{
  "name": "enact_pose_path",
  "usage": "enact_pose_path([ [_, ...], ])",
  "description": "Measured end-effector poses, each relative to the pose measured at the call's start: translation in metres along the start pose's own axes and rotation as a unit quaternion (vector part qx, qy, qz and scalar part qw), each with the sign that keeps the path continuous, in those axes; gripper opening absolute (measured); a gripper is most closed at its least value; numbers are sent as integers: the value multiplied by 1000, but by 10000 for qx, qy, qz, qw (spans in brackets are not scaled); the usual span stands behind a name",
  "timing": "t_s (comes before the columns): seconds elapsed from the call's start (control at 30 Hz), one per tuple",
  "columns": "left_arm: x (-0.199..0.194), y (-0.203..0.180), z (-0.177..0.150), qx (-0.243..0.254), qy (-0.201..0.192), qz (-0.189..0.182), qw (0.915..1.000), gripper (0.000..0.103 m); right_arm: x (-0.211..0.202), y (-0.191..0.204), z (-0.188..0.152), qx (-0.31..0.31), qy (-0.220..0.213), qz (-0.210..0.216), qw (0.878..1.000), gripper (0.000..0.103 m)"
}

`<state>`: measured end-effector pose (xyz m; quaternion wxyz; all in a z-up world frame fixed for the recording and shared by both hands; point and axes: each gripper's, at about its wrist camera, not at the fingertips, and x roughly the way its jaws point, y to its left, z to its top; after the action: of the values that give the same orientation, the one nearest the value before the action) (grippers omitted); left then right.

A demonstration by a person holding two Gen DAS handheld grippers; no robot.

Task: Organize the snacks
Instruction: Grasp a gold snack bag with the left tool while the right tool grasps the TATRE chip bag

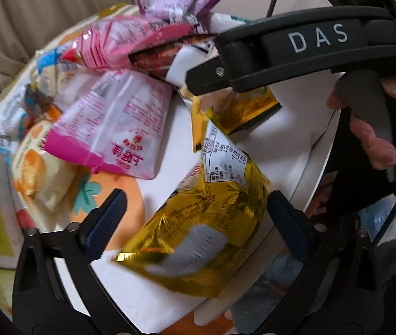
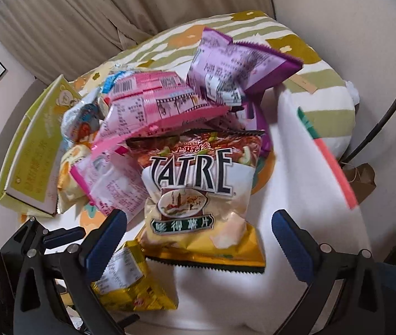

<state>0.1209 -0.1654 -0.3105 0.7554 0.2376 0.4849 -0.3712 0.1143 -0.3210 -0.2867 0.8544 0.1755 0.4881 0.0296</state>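
yellow-green carton (image 2: 27,150) lies at the far left of the heap on the patterned cloth (image 2: 295,44), lid end toward the wall. beside it a pale orange-print packet (image 1: 38,173), then the pink packet (image 1: 114,131) lying flat, then a second pink bag (image 2: 147,103) thrown over the top. middle of the pile: the chip bag (image 2: 203,195), face up, long axis running away from the right gripper (image 2: 198,240), sealed bottom edge nearest, top tucked under the pink bag. just to its near left, the gold packet (image 1: 209,231), back side up, long axis slanting from near left to far right. purple bag (image 2: 239,64) sits highest, at the right, tilted on edge. left gripper (image 1: 195,223): fingers spread wide either side of the gold packet, pads not pressing it, nothing grasped. right gripper: fingers spread, released, chip bag between them but untouched. judgement: sorting barely begun; every packet is in one loose heap, nothing grouped or stacked, nothing visibly in the carton. all of it remains to be done.
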Motion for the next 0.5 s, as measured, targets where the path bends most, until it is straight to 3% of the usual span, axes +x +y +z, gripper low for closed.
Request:
enact_pose_path([
  [0.13,10,6,-1,14,149,-66,9999,75,11,1,3,-11,16,59,10000,103],
  [0.3,13,11,-2,36,195,-216,9996,67,18,1,3,9,49,39,10000,102],
  [0.33,13,12,-1,42,191,-200,9996,66,18,1,3,18,49,46,10000,100],
  [0.4,12,13,-1,52,201,-209,9996,64,21,1,2,47,94,67,9999,85],
  [0.5,12,16,-2,22,216,-196,9996,61,23,-4,1,171,82,75,9998,75],
])
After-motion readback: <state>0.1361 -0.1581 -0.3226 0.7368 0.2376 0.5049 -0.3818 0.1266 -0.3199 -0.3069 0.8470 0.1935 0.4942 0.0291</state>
